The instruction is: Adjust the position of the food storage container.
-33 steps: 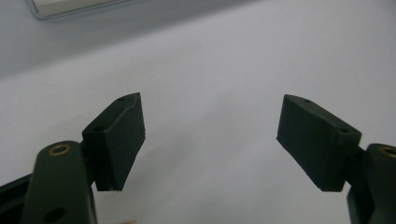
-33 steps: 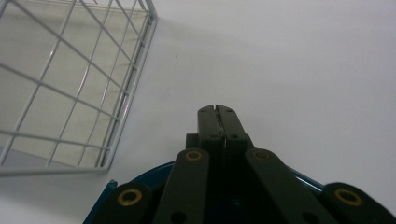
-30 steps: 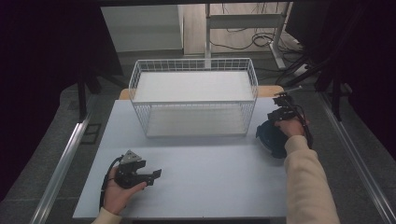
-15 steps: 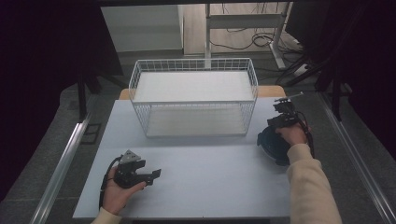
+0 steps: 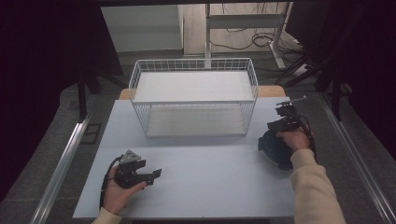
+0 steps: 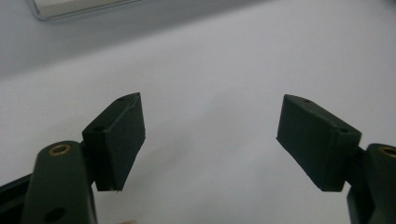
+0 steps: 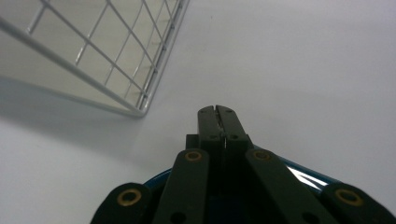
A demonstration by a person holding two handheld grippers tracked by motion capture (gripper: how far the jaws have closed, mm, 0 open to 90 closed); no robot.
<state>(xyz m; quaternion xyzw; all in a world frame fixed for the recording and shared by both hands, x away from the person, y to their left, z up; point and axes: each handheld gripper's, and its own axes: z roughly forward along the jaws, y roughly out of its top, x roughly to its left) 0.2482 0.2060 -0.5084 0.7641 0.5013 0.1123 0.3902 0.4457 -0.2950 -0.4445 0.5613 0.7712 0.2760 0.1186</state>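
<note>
While a white wire basket [image 5: 194, 95] stands empty at the far middle of the pale worktop [image 5: 205, 186], two sets of hand-held tongs are seen at opposite sides of it. At the near left, the left tongs [image 5: 156, 173] are held low over the surface in the person's left hand [image 5: 119, 191], pointed toward the right, with a grey three-cornered plate on top. From the left gripper view, the left tongs [image 6: 210, 140] are shown spread wide, with nothing but bare worktop [image 6: 210, 84] between the two black pads. At the right edge, the right hand [image 5: 294, 138], in a cream sleeve [image 5: 315, 191], is placed above a dark blue round dish-like object [image 5: 273, 149], which lies on the worktop just beside the basket's near right corner. The right tongs [image 5: 285, 108] are pointed away from the person. From the right gripper view, the right tongs [image 7: 218, 111] are shown pressed fully together with nothing between them, the blue rim [image 7: 303, 175] being visible beneath them and the basket's corner [image 7: 140, 109] lying ahead to the left
</note>
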